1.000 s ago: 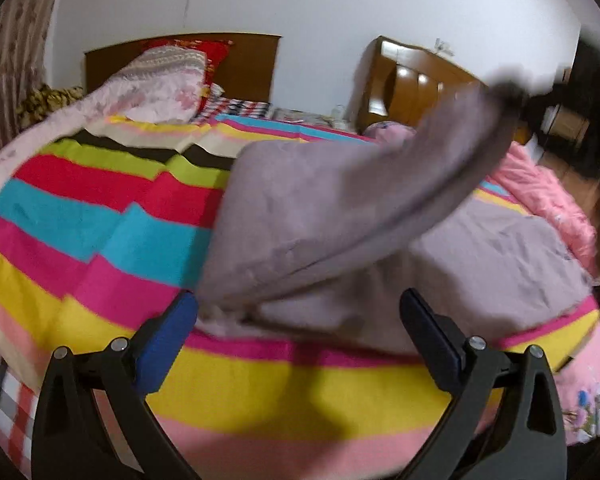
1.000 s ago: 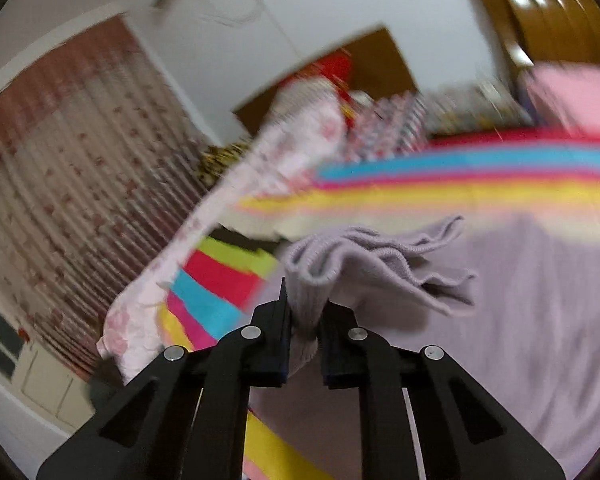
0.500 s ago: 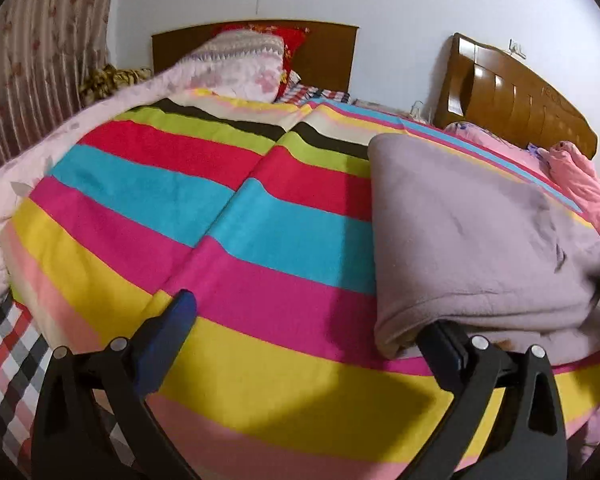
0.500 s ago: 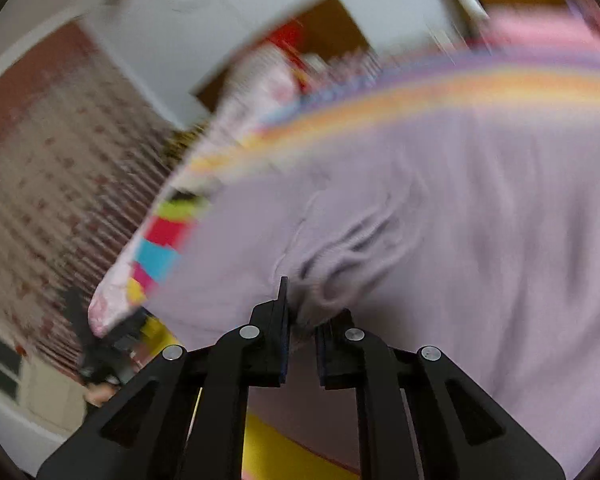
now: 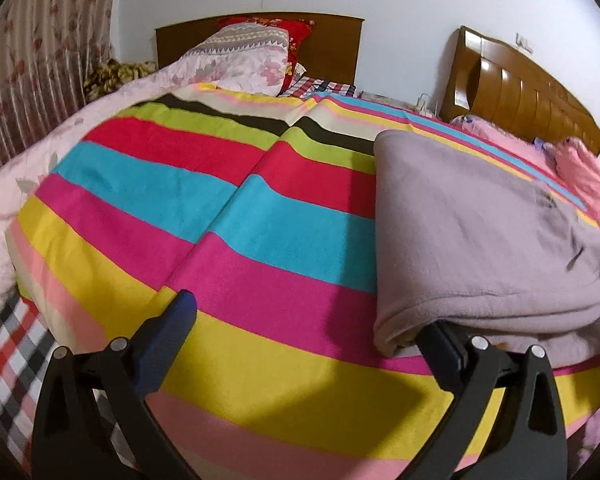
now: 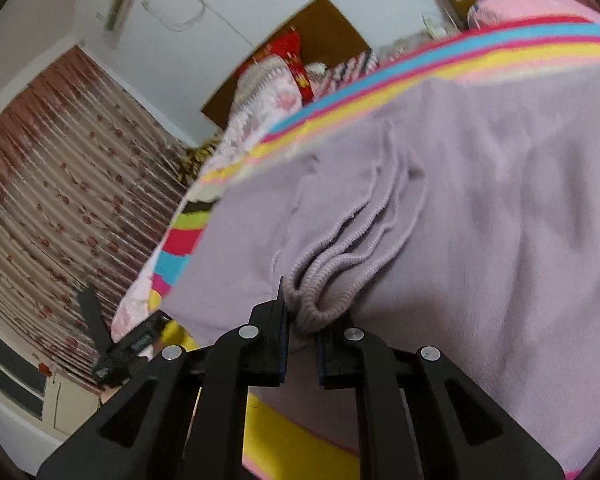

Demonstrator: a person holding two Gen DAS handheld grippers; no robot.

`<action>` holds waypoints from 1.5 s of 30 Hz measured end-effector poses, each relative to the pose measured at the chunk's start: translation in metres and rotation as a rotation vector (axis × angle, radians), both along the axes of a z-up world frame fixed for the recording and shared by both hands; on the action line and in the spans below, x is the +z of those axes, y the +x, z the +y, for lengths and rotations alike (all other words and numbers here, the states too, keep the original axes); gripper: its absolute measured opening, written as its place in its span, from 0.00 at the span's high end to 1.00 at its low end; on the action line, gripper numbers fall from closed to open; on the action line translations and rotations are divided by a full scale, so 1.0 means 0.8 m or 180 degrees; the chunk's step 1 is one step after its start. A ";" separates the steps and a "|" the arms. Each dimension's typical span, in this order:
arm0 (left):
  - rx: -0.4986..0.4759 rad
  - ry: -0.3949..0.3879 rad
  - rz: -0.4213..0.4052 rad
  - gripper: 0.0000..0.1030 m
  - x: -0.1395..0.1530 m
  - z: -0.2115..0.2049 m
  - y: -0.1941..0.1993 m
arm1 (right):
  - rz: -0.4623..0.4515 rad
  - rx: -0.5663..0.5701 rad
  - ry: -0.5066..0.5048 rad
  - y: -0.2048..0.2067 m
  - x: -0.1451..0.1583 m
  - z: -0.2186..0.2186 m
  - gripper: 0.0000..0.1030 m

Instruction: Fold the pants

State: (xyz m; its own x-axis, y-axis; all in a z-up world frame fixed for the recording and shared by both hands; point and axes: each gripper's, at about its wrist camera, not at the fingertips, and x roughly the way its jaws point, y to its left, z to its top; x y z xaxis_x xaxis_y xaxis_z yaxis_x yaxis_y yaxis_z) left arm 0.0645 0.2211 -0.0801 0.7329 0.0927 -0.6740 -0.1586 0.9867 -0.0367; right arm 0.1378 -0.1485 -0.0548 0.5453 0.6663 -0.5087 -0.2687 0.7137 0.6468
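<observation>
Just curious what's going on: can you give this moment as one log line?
step: folding pants | right tool: shut on ribbed hem | left tool: open, empty | surface: striped blanket

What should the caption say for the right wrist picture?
Right gripper shut on purple pants over striped blanket.

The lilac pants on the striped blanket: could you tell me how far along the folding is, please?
Done: the pants already lie doubled over on the striped blanket, with a rounded fold along their near edge. In hand: the right gripper is shut on the ribbed hems, low over the top layer. The left gripper is open and holds nothing. Left: letting go, and probably another fold.
</observation>
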 end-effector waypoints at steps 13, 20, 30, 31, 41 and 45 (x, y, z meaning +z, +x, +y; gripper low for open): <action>-0.0463 0.1197 0.0148 0.01 0.042 -0.039 -0.058 | -0.0057 -0.0307 -0.0667 -0.052 0.012 -0.053 0.59; -0.1021 0.0177 -0.0560 0.02 0.136 -0.092 -0.038 | -0.0109 -0.1039 -0.1750 -0.021 0.045 -0.124 0.28; -0.1401 0.0151 0.0654 0.01 0.015 -0.219 0.144 | 0.0269 -0.0670 -0.2551 0.024 -0.006 -0.127 0.14; -0.1404 0.0120 0.0529 0.01 0.013 -0.215 0.141 | 0.0333 -0.0663 -0.2318 0.012 -0.012 -0.146 0.14; -0.1426 0.0148 0.0469 0.01 0.006 -0.211 0.140 | -0.0232 -0.1024 -0.1440 -0.117 0.026 -0.220 0.15; -0.1426 0.0152 0.0468 0.01 0.006 -0.211 0.140 | -0.0209 -0.1556 -0.0594 -0.167 0.017 -0.288 0.18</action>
State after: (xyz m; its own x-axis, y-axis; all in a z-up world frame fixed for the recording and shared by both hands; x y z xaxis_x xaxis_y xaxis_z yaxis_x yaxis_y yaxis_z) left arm 0.1765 0.0523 -0.0755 0.6048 -0.1772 -0.7764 0.2829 0.9592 0.0014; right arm 0.0041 -0.3791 -0.0413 0.8046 0.2275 -0.5485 0.0887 0.8673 0.4898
